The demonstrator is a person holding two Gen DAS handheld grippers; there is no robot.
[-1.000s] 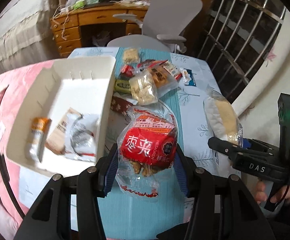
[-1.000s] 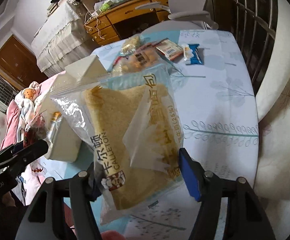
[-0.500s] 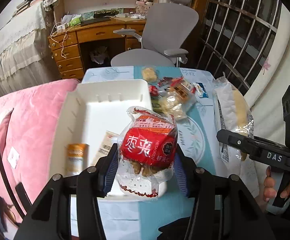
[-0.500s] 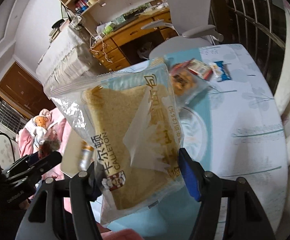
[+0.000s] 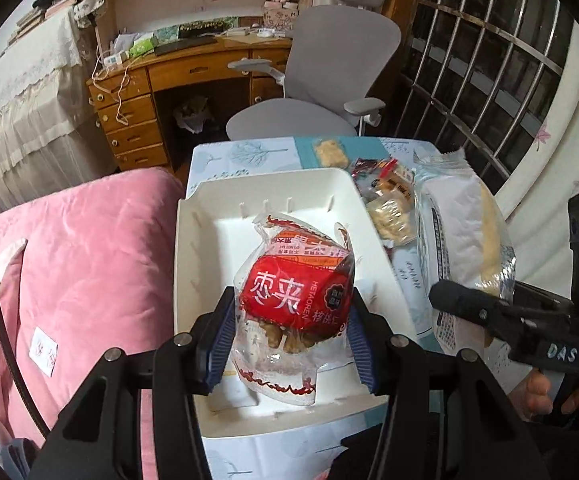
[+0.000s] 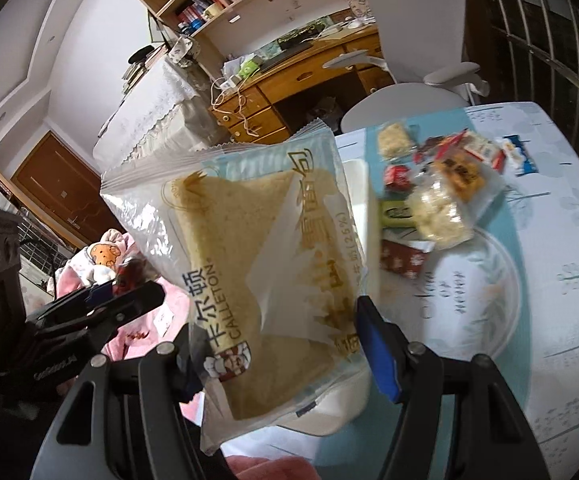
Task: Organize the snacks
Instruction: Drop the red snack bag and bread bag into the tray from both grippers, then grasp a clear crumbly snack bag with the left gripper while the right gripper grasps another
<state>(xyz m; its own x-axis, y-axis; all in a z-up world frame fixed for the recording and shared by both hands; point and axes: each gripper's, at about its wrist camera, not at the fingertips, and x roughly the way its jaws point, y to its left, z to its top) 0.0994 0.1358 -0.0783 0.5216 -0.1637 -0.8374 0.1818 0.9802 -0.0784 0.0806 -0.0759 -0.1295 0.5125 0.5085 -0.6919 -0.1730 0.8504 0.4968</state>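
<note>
My left gripper (image 5: 291,338) is shut on a clear bag with a red label (image 5: 295,294), held over the white tray (image 5: 209,248) in the left wrist view. The right gripper (image 6: 279,342) is shut on a large clear bag of sliced bread (image 6: 257,260), lifted above the table. That bread bag (image 5: 461,236) also shows at the right of the left wrist view, over the tray's right side. A pile of loose snacks (image 6: 441,192) lies on the table beyond the tray. What lies in the tray is hidden behind the red bag.
The table (image 6: 549,240) has a pale cloth with a teal runner. A pink quilt (image 5: 77,272) lies left of the tray. A grey office chair (image 5: 329,72) and a wooden desk (image 5: 161,76) stand behind the table. A barred window (image 5: 489,60) is at the right.
Both grippers have travelled leftward with their bags and risen a little. The red bag went from above the teal runner to above the tray; the bread bag came toward the tray.
</note>
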